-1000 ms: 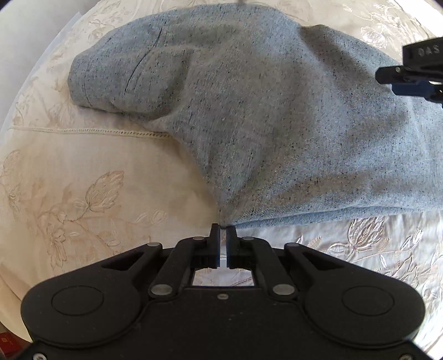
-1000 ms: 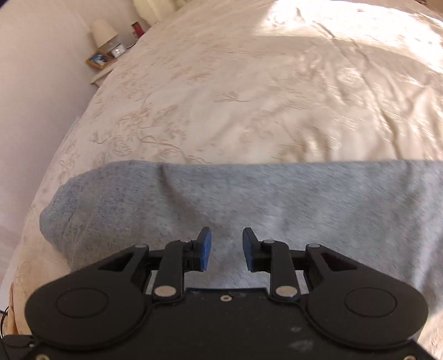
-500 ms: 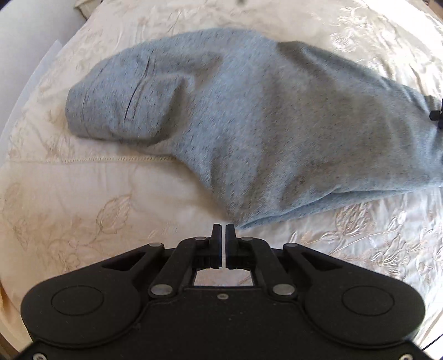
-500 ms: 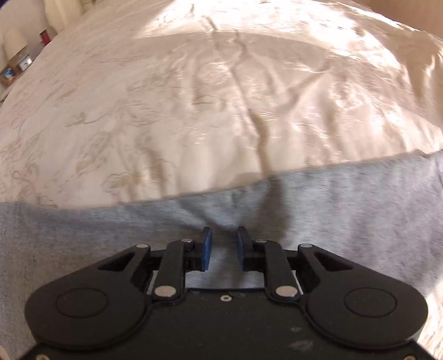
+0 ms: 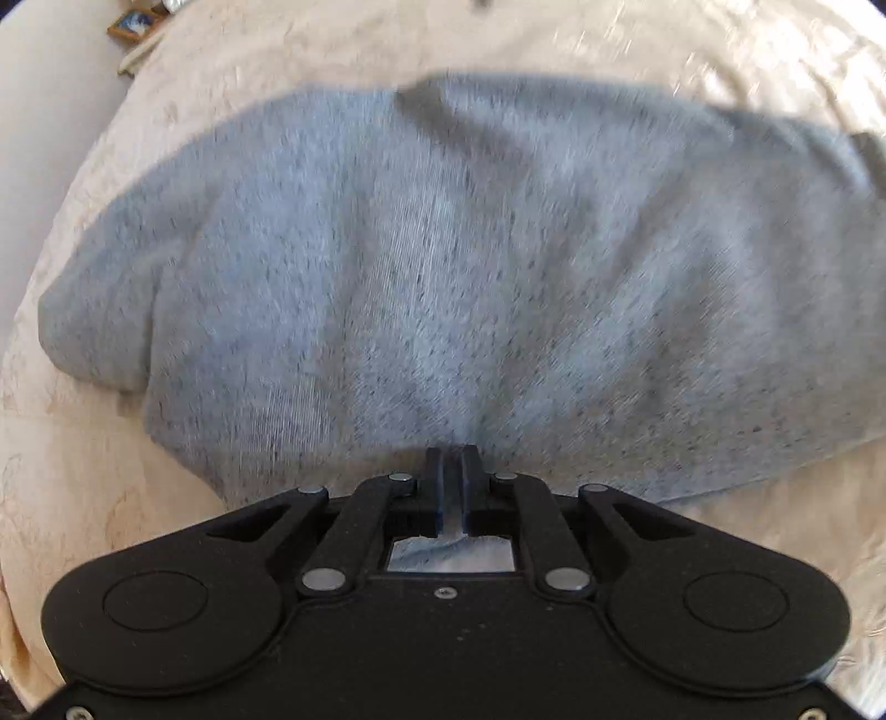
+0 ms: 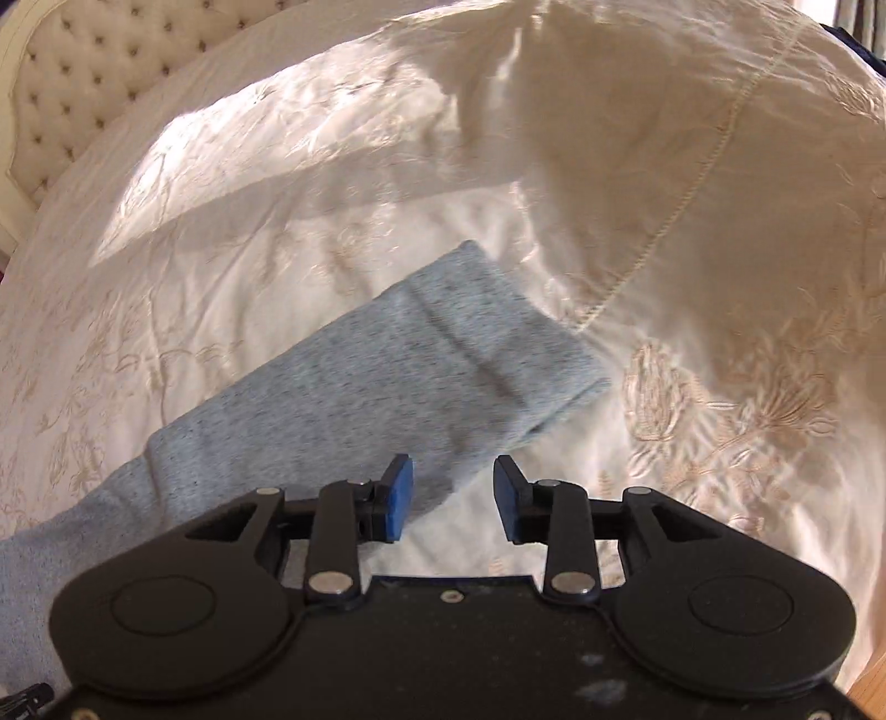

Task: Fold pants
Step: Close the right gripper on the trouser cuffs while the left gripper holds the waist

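Note:
The grey marl pants (image 5: 443, 266) lie spread across the cream embroidered bedspread (image 5: 83, 498). In the left wrist view they fill the middle, blurred by motion. My left gripper (image 5: 453, 457) has its jaws nearly together over the pants' near edge; grey cloth shows between and behind the fingers. In the right wrist view the leg end with its cuff (image 6: 498, 338) points away to the upper right. My right gripper (image 6: 453, 487) is open and empty, just above the near edge of that leg.
The bedspread (image 6: 720, 221) has folds and a stitched seam to the right of the cuff. A tufted headboard (image 6: 66, 72) stands at the far left. A small framed item (image 5: 133, 25) sits at the top left beside the bed.
My left gripper moved forward over the pants' near edge. My right gripper swung right along the leg to the cuff end and opened wider.

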Demonstrator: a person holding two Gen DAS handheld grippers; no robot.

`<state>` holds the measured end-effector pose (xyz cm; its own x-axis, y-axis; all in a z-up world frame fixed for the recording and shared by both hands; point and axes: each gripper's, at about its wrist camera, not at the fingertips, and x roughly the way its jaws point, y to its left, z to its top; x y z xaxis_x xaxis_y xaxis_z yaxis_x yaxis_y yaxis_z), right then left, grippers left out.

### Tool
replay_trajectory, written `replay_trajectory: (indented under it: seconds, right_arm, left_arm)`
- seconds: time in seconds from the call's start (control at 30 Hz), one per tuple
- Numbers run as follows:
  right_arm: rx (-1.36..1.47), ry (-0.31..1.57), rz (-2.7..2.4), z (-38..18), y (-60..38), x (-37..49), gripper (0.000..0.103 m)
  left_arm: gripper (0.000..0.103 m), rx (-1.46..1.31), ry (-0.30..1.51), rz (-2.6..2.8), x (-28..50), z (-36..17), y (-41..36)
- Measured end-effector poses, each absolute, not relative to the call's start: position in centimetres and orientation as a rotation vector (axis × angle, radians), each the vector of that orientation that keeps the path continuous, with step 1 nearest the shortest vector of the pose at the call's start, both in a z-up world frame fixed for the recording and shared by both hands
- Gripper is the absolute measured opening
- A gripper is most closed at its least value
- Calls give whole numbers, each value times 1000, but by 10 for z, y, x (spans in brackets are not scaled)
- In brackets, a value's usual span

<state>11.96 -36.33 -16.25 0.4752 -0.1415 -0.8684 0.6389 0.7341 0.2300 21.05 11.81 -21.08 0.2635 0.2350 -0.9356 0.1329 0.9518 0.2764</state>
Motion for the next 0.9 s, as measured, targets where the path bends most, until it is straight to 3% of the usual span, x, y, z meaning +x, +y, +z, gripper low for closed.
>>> replay_trajectory:
  seconds: [0.27,0.5,0.9]
  right_arm:
    - [759,945,-463,-183,-427,107,41]
    - [919,992,-464,-220,-448,125,43]
    - [969,956,-445,-229,-447,114,45]
  left_arm:
    - [14,501,1297,136,208,-215,94]
    - [2,521,1322,190,218,-223,79]
    - [2,505,1315,210,214,-223,68]
